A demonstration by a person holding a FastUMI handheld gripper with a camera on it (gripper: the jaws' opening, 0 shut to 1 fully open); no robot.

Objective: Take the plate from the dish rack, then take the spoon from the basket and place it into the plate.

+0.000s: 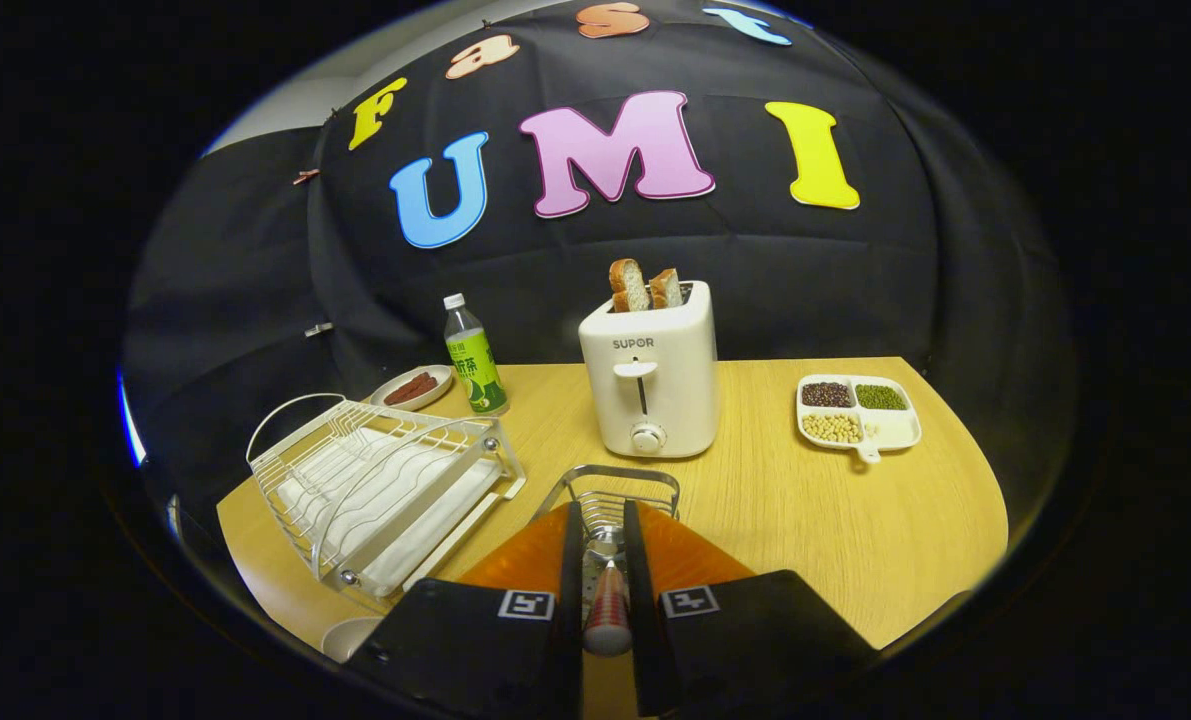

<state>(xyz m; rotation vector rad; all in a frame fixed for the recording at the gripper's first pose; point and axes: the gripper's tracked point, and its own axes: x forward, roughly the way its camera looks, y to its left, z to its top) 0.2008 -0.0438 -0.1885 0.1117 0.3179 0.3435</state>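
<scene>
My gripper (pixel 603 512) reaches over the near side of the wire basket (pixel 610 478), which stands in front of the toaster. Its orange fingers (pixel 525 560) stand close together. A spoon (pixel 607 610) with a red and white handle lies in the narrow gap, and both fingers press on the handle. The spoon's metal end points toward the basket. The white dish rack (pixel 385 490) stands left of the fingers, with no plate in its slots. The rim of a white plate (pixel 348 637) peeks out on the table just left of my gripper body, below the rack.
A white toaster (pixel 650 380) with two bread slices stands beyond the basket. A green-labelled bottle (pixel 475 360) and a small dish of red food (pixel 413 387) sit behind the rack. A divided tray of beans (pixel 858 412) lies at the right. Bare wooden table (pixel 855 540) spreads right of the fingers.
</scene>
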